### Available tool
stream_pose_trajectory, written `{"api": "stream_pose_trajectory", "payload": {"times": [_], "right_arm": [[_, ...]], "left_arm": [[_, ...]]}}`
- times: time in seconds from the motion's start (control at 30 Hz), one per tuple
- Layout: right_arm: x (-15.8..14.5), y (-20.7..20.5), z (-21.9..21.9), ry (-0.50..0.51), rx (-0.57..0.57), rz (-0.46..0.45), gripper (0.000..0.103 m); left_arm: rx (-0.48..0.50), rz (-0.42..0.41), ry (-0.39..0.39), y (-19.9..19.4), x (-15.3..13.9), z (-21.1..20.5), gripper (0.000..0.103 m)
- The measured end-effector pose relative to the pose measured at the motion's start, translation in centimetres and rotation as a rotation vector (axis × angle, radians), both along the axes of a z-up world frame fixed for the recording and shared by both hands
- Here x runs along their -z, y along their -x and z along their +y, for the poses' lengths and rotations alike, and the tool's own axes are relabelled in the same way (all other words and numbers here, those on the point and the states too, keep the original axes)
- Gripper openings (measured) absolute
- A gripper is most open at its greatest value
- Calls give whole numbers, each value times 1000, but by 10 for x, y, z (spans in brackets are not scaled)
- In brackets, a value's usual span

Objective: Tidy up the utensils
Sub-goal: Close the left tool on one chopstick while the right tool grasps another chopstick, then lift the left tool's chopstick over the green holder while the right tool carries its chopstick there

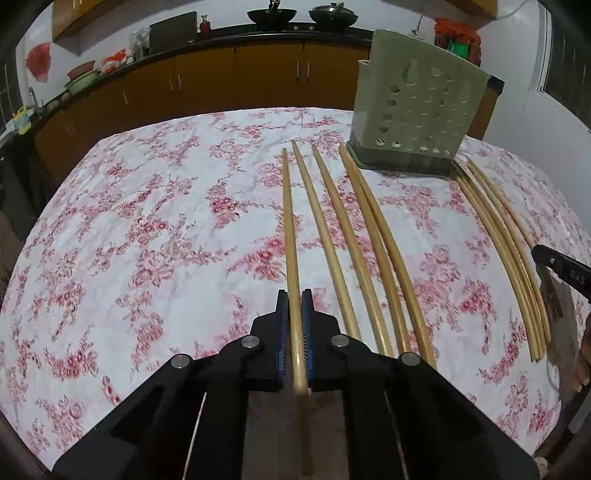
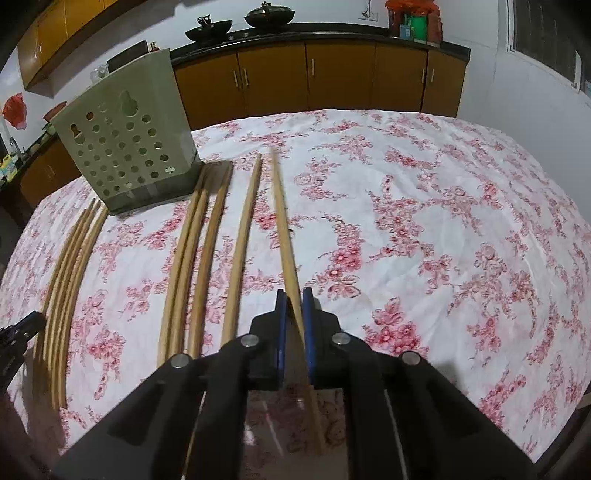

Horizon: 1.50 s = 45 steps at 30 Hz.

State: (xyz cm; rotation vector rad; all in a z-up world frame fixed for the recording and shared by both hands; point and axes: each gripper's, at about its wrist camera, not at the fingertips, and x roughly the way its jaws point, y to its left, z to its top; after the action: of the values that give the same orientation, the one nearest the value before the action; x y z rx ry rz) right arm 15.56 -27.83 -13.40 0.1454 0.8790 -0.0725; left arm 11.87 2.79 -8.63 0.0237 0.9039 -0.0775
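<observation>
Left gripper is closed on a chopstick, blue pads pinching it near its thick end; the stick points toward the far edge of the worktop, which carries a white cloth with red flowers. Whether the stick is lifted or lying on the cloth cannot be told.

Right gripper is closed on a second chopstick, held slightly slanted between the pads, tip blurred and pointing toward the far edge.

Green perforated utensil holder stands upright near the far edge, on a darker base.

In the left wrist view, four loose chopsticks lie roughly parallel, just right of the held one, the two rightmost touching each other with tips at the holder's base. A bundle of chopsticks lies further toward the right edge, close together. The other gripper's finger shows at the frame edge beside that bundle.

Background: wooden cabinets and two dark pans on the counter.
</observation>
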Motion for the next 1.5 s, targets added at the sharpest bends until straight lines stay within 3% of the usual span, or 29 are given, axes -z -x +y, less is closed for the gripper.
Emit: {"api": "stream_pose_trajectory", "payload": {"times": [0.3, 1.0, 1.2, 1.5], "right_arm": [[-2, -21, 3, -18, 9, -3, 9], [-5, -10, 5, 30, -25, -50, 8], [-51, 1, -2, 26, -19, -175, 8], [-97, 8, -10, 10, -20, -271, 8]], "left_arm": [[-11, -18, -17, -34, 1, 3, 8], [8, -18, 0, -19, 0, 4, 8], [8, -114, 31, -14, -36, 10, 8], [-11, -251, 76, -16, -97, 25, 8]]}}
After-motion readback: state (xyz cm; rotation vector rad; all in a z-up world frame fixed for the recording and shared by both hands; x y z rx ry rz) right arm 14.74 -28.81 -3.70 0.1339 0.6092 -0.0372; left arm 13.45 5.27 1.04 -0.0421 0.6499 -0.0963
